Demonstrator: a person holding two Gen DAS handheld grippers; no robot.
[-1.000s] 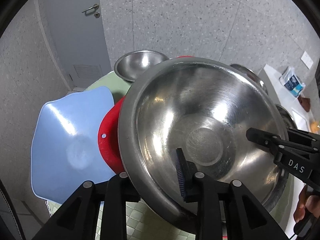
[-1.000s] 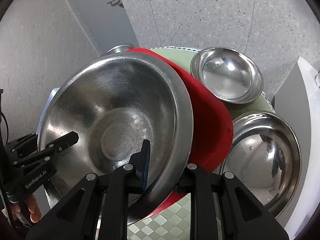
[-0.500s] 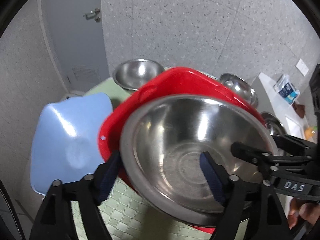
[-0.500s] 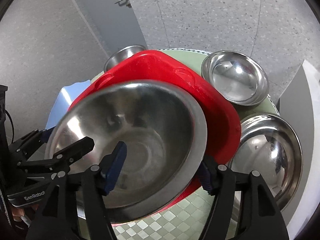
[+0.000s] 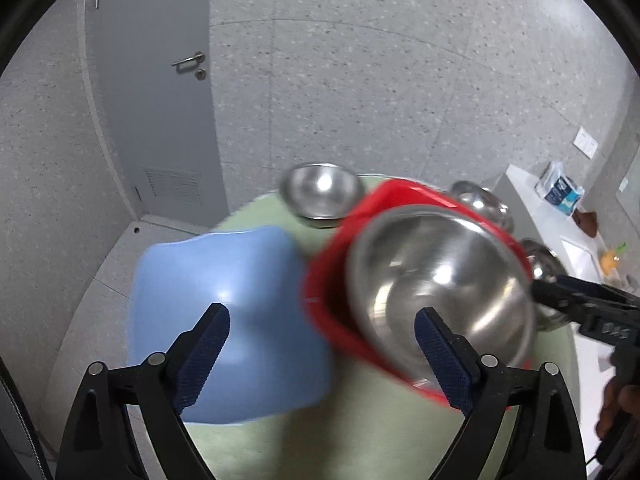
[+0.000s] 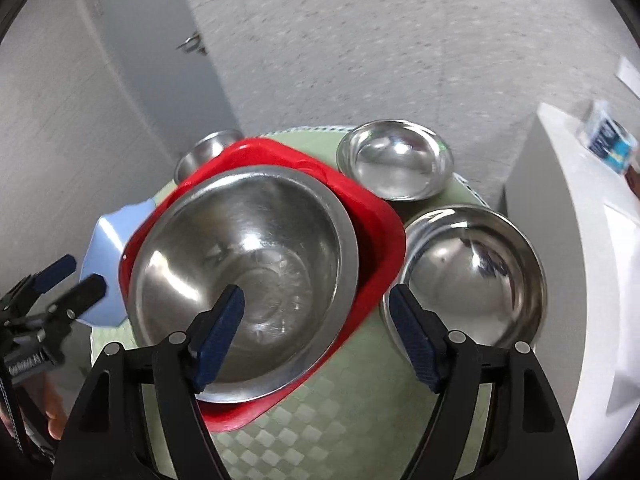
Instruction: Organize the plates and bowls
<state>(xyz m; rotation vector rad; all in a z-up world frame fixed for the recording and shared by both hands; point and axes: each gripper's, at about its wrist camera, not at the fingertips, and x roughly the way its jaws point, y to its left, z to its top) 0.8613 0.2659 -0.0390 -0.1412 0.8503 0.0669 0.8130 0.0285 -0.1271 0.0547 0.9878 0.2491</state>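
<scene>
I run the scene from left to right. My left gripper [image 5: 320, 352] is empty and its jaws are opening; only the blue plate [image 5: 224, 320] and the green table mat [image 5: 360, 420] show between the pads, and neither is touched. The blue plate lies directly below and ahead of this gripper, at the left edge of the table, so I judge the left hand to be the nearer one for it.

At the centre, the big steel bowl [image 6: 244, 272] sits inside the red tray [image 6: 376, 236], free of both grippers. A small bowl [image 5: 320, 196] stands behind the tray.

My right gripper [image 6: 316, 332] is also empty with jaws opening; its left pad hangs over the big bowl's near rim, its right pad over the gap beside the wide steel bowl [image 6: 468, 276]. That bowl lies just right of the tray, nearest the right hand. A shallow steel bowl [image 6: 396, 160] stands behind it, apart
</scene>
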